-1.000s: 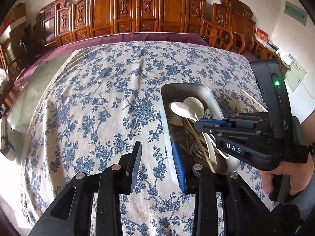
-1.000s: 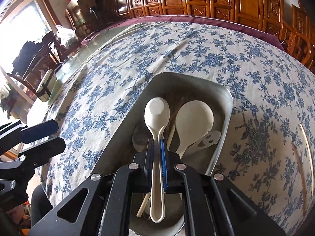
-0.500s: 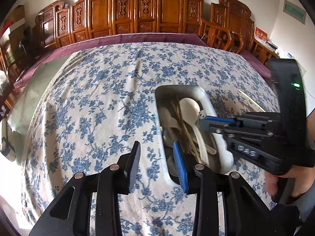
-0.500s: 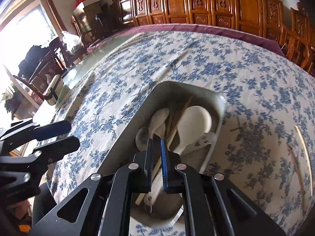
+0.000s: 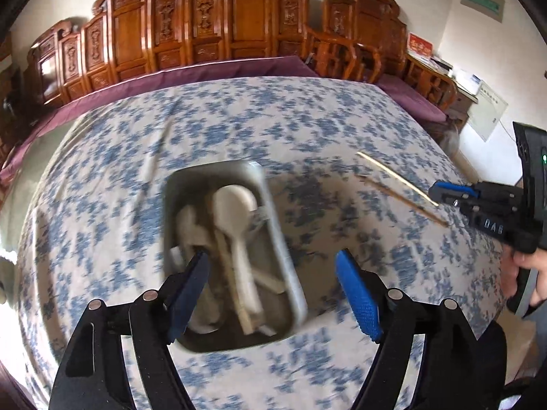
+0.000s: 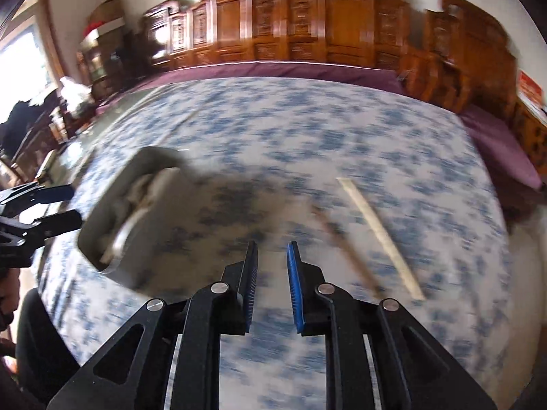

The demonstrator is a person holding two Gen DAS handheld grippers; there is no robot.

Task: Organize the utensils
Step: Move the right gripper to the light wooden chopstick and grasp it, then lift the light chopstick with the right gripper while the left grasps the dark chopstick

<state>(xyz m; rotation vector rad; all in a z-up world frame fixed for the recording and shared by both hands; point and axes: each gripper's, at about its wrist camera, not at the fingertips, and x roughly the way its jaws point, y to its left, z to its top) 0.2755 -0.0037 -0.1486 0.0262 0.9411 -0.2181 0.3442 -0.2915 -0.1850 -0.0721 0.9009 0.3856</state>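
Left tongs [image 5: 273, 287] spreading over metal tray [image 5: 283, 259]; right tongs [image 6: 271, 283] parting, empty, near chopsticks [image 6: 379, 235].

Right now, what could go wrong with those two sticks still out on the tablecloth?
1. The two chopsticks lie flat and apart on the tablecloth, so the empty, opening right claw might catch one or bunch the cloth.
2. The metal tray is already crowded with spoons, so another piece could slide out.
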